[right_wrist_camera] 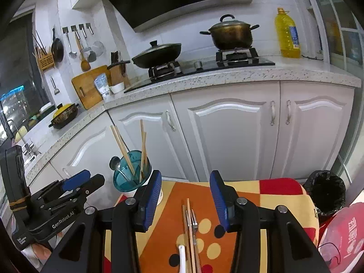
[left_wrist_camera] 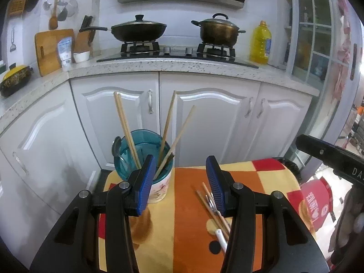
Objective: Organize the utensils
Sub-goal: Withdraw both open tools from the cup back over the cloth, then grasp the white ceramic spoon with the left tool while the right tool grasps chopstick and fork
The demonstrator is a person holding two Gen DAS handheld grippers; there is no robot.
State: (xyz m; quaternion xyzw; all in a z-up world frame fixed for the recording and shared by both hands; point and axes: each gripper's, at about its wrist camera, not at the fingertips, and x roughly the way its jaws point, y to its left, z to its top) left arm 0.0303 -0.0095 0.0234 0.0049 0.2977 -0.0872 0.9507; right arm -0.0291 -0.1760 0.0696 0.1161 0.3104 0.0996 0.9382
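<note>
- Plainly, the left gripper point(left_wrist_camera: 179, 184), black-armed with blue ribbed pads, has its jaws apart with nothing between them; it hangs above the patterned orange, yellow and red cloth point(left_wrist_camera: 182, 227) covering a small table.
- Just beyond its left pad stands the teal translucent utensil holder with a white printed base point(left_wrist_camera: 145, 159), at the cloth's far left corner.
- Four pale wooden chopsticks point(left_wrist_camera: 125, 127) lean out of that holder, and a metal spoon point(left_wrist_camera: 116, 146) hangs over its left rim.
- Under the left gripper's right pad lies a loose cluster: wooden chopsticks on the cloth point(left_wrist_camera: 212, 211), a small metal fork point(left_wrist_camera: 210, 201) and a white handle point(left_wrist_camera: 221, 238), partly hidden by the pad.
- The right gripper point(right_wrist_camera: 185, 199), of the same build, also stands parted and empty, directly above that same loose cluster, which lies lengthwise between its pads and lower down.
- Only the right wrist view shows the left gripper from the side and a black bin point(right_wrist_camera: 325, 188) past the cloth's right edge.
- Only the left wrist view shows a hand point(left_wrist_camera: 350, 232) at the right edge.
</note>
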